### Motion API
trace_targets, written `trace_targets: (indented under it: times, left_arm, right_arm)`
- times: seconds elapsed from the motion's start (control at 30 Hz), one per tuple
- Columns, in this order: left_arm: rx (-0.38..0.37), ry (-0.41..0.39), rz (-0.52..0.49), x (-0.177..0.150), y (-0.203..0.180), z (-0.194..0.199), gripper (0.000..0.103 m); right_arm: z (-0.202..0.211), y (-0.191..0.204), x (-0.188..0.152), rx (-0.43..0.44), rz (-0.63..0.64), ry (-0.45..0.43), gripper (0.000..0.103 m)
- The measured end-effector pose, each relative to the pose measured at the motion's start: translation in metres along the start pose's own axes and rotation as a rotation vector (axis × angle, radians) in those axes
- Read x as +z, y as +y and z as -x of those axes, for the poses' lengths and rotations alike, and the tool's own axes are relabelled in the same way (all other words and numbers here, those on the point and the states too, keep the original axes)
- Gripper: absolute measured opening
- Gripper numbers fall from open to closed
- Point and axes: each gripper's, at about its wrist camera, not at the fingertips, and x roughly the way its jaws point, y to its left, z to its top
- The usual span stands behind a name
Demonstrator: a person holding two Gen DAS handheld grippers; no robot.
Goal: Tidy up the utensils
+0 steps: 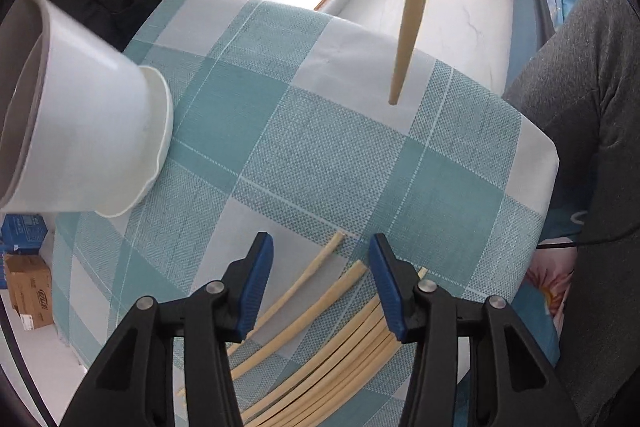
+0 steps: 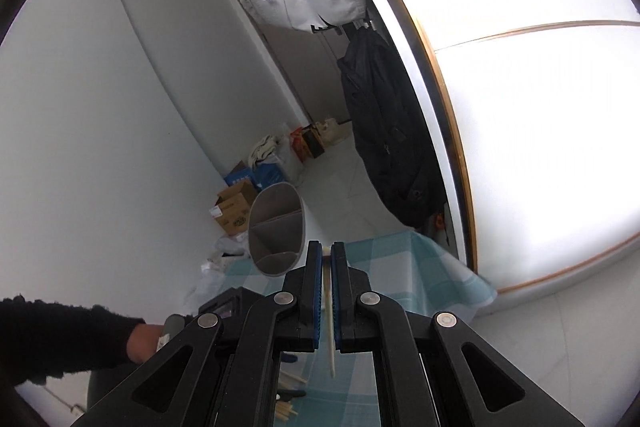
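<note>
A: Nearest first; what's the left claw [image 1: 320, 287] doing?

B: Jaws apart, gripping nothing; it hangs over the loose chopsticks [image 1: 344, 339] lying flat on the bench [image 1: 320, 155], likely lined up for the next pick; they fan out with ends pointing away from the camera.

A: And the right claw [image 2: 327, 291]?

B: Clamped on one chopstick [image 2: 329, 327]; long axis near vertical, tip down, clear of the cloth; I'd guess it's held so to drop straight in.

A: Into what?

B: The holder [image 2: 276, 231] beyond, upright at the bench's far edge, compartments open.
</note>
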Motion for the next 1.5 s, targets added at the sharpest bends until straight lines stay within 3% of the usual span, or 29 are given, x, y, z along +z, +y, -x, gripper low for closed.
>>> trace_targets:
  times: [0.1,0.33,0.53,0.87,1.0,1.13,1.5]
  left_arm:
    - [-0.072,0.027,0.011,-0.001,0.003,0.0,0.023]
    - [-0.11,0.045,-0.014,0.005,0.008,0.0,0.009]
    - [-0.099,0.057,-0.041,0.04,0.013,-0.007,0.006]
    - [-0.095,-0.004,0.069,0.045,0.03,-0.004,0.005]
    - [-0.08,-0.067,0.132,0.041,0.041,0.013,0.005]
    - [-0.016,-0.192,0.163,0.036,0.047,0.049,0.005]
    - [0.088,-0.499,0.431,-0.011,0.097,0.128,0.003]
  right_arm:
    - [0.001,-0.002,-0.001,0.004,-0.01,-0.002,0.004]
    - [0.001,0.001,0.0,0.017,-0.01,-0.01,0.004]
    - [-0.004,0.004,-0.001,0.015,-0.004,-0.007,0.004]
    - [-0.011,0.012,-0.002,0.015,0.022,0.001,0.004]
    - [-0.013,0.014,-0.002,0.014,0.023,-0.002,0.004]
    - [-0.016,0.019,-0.002,0.011,0.036,-0.001,0.004]
    - [-0.04,0.059,-0.007,0.027,0.103,0.002,0.004]
